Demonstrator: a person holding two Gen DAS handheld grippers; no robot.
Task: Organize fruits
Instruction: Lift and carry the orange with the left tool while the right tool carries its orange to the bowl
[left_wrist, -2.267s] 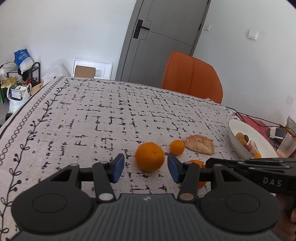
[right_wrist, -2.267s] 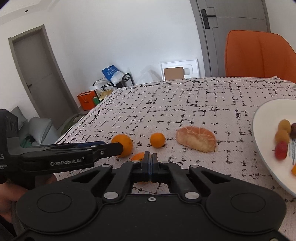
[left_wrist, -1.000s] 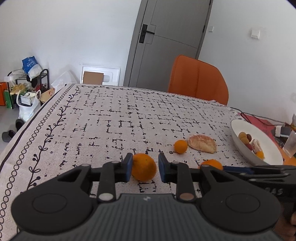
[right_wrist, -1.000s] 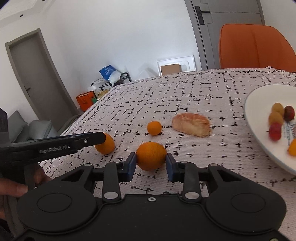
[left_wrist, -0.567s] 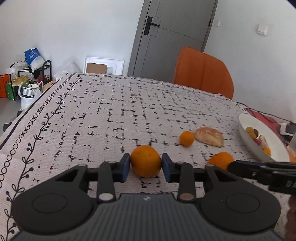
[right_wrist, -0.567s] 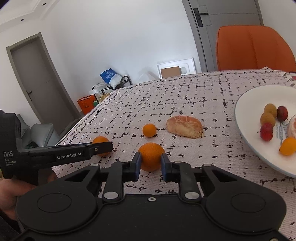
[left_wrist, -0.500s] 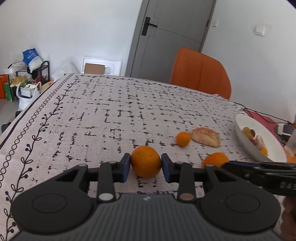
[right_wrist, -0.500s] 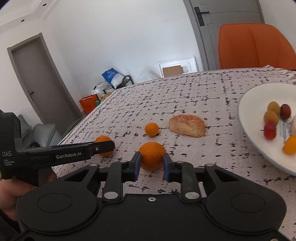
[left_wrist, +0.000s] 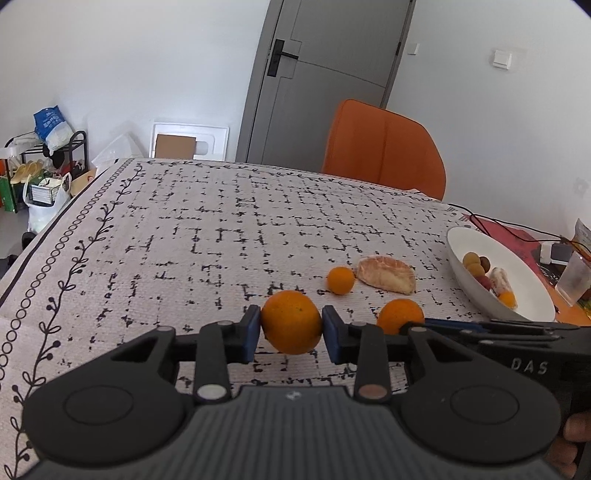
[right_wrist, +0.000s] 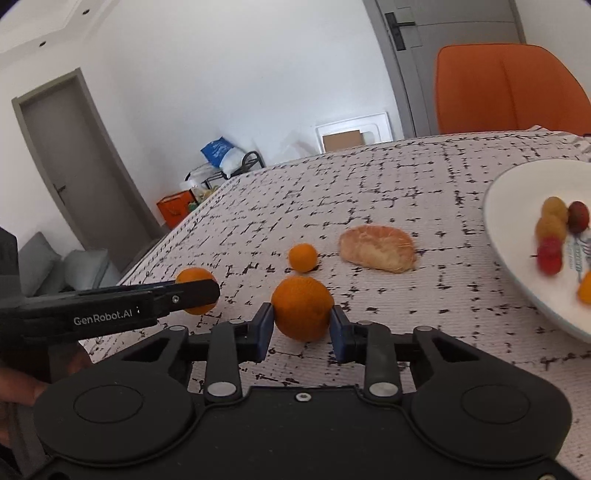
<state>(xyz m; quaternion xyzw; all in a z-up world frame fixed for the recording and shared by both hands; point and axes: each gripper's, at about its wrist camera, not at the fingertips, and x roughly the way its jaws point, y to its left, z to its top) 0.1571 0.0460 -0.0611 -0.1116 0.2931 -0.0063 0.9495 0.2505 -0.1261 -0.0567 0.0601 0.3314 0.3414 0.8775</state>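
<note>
Orange chair (left_wrist: 384, 147) pushed up at the far side of the worktop (left_wrist: 221, 229), roughly 1 o'clock, with a grey door (left_wrist: 325, 81) behind it at 12. White foam packing with a cardboard piece (left_wrist: 188, 142) leaning on the wall around 11. Black rack stuffed with bags (left_wrist: 44, 147) off at 10. Second grey door (right_wrist: 74, 162) and grey cushions (right_wrist: 66, 266) showing at 9 in the right view. Red mat with cables (left_wrist: 517, 236) at 3.

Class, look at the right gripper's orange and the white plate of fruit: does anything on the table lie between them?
Nothing visible does. The right gripper holds its orange, and bare tablecloth runs from there to the plate. The peeled piece and the small orange lie farther back, off that line.
</note>
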